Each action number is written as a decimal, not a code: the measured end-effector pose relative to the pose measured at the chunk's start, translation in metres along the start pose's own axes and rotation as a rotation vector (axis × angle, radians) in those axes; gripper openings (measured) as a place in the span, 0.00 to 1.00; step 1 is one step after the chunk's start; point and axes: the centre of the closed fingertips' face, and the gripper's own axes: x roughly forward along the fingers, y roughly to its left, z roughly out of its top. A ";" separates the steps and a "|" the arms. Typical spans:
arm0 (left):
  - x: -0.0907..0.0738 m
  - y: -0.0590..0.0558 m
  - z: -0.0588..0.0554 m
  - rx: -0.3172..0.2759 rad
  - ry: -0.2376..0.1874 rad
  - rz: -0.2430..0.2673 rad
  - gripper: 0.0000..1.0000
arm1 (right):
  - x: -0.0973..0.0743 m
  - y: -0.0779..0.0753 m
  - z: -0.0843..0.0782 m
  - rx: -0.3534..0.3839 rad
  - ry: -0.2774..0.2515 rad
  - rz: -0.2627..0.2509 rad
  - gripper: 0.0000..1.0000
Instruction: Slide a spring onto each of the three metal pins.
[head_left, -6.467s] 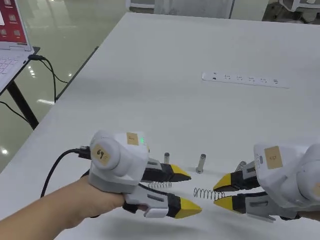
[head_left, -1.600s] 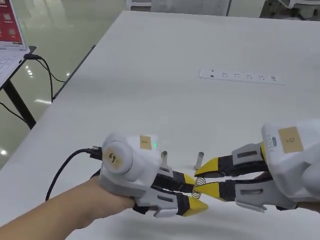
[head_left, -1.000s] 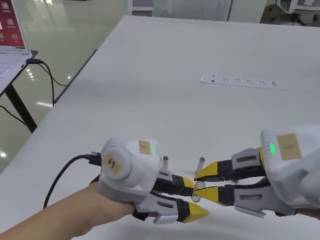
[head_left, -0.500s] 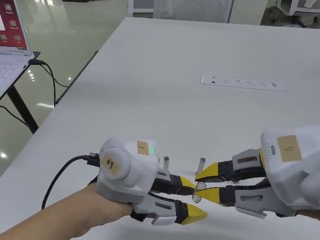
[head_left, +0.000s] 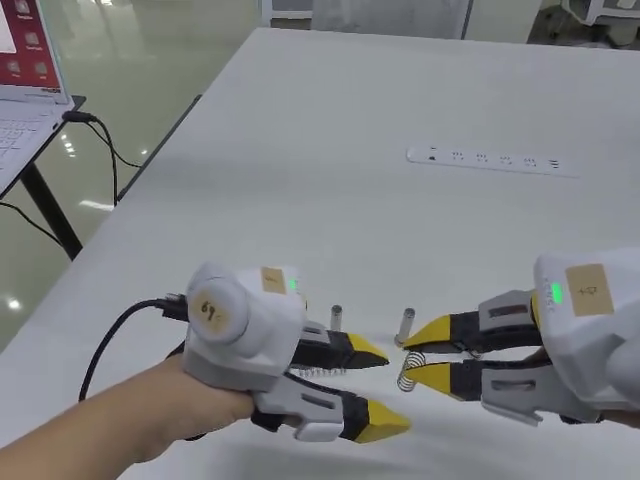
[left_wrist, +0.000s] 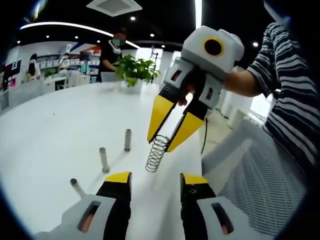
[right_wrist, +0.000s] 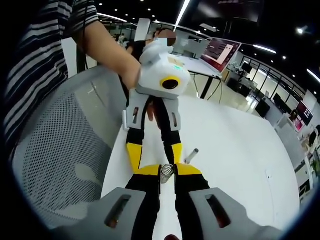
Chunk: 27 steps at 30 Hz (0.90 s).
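Nothing can be read with certainty. The round tan sticker (head_left: 210, 312) on the left gripper (head_left: 392, 392) bears a handwritten mark too blurred to make out. The square tan sticker (head_left: 589, 291) on the right gripper (head_left: 408, 357) carries another illegible scrawl. The laptop screen (head_left: 25, 45) shows red panels with unreadable lettering.

Three short grey metal pins (left_wrist: 103, 159) stand upright in a row on the white table (head_left: 330, 150), spaced apart and each bare. A thin steel spring (left_wrist: 157, 153) hangs tilted just beside the pin at one end of the row, its upper end pinched between the yellow tips of the right gripper (head_left: 406, 357). A second spring (head_left: 312, 371) lies on its side on the table, near the pins on the person's side.
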 end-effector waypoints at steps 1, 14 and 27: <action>-0.001 0.001 0.000 0.004 0.001 0.008 0.35 | 0.000 -0.001 -0.001 -0.001 0.003 -0.004 0.07; -0.026 0.009 -0.011 -0.060 -0.002 0.055 0.57 | 0.002 -0.009 -0.007 0.013 0.009 -0.034 0.07; -0.050 0.026 -0.019 -0.085 -0.006 0.131 0.79 | 0.003 -0.011 -0.011 0.011 0.018 -0.039 0.07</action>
